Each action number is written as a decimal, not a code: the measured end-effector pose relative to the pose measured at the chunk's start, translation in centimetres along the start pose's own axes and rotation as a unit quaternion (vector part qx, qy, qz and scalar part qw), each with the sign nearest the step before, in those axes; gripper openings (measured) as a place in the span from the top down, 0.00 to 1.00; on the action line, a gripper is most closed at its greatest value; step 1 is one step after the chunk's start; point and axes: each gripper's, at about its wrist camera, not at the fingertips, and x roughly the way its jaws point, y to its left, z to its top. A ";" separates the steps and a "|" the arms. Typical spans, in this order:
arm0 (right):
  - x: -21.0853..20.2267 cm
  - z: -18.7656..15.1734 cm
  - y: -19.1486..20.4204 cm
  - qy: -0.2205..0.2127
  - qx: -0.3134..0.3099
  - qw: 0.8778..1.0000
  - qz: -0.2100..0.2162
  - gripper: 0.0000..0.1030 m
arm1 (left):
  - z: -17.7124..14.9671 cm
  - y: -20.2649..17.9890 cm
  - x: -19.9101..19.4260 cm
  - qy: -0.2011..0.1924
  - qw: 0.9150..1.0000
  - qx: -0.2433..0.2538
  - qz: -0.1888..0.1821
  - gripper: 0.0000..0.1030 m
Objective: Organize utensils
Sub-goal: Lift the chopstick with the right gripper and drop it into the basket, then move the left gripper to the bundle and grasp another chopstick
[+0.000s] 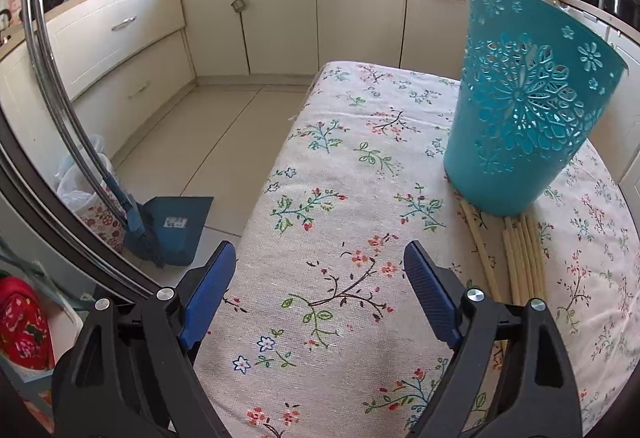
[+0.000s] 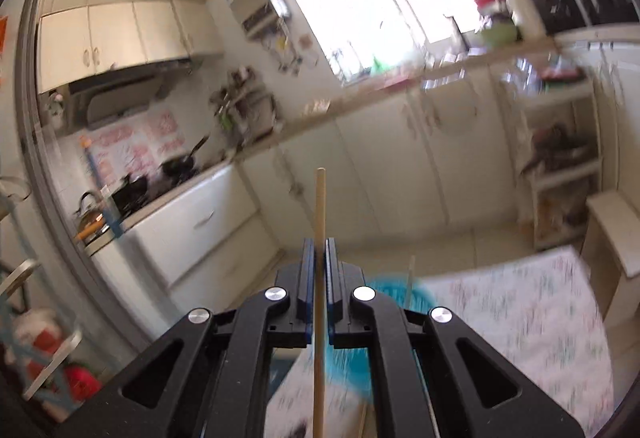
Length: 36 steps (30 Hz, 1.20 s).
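Note:
A teal plastic holder with flower cut-outs [image 1: 528, 102] stands on the floral tablecloth [image 1: 340, 198] at the right. Several pale wooden chopsticks [image 1: 520, 262] lie on the cloth just in front of it. My left gripper [image 1: 320, 258] is open and empty, low over the cloth, to the left of the chopsticks. My right gripper [image 2: 319, 246] is shut on one wooden chopstick [image 2: 320, 198], held upright in the air above the holder [image 2: 384, 294], which is blurred below the fingers. Another chopstick [image 2: 410, 278] pokes out of the holder.
The table's left edge drops to a tiled floor [image 1: 200, 126] with a blue dustpan [image 1: 176, 230] and a bagged bin [image 1: 84, 190]. White cabinets [image 1: 280, 6] line the back. A low shelf [image 2: 616, 230] stands by the table's far right.

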 end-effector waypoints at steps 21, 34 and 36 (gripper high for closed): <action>-0.4 -4.5 -0.8 0.016 -0.041 0.996 -0.078 0.78 | 0.0 0.4 0.1 -0.002 1.000 -0.013 -0.001 0.20; -0.5 -19.2 -6.4 0.252 -0.001 0.956 -0.152 0.82 | -0.2 0.4 0.0 -0.006 1.000 -0.006 0.001 0.20; 0.3 -19.7 -6.3 0.258 -0.003 0.954 -0.150 0.82 | -0.2 0.3 0.0 -0.005 1.000 -0.005 0.000 0.20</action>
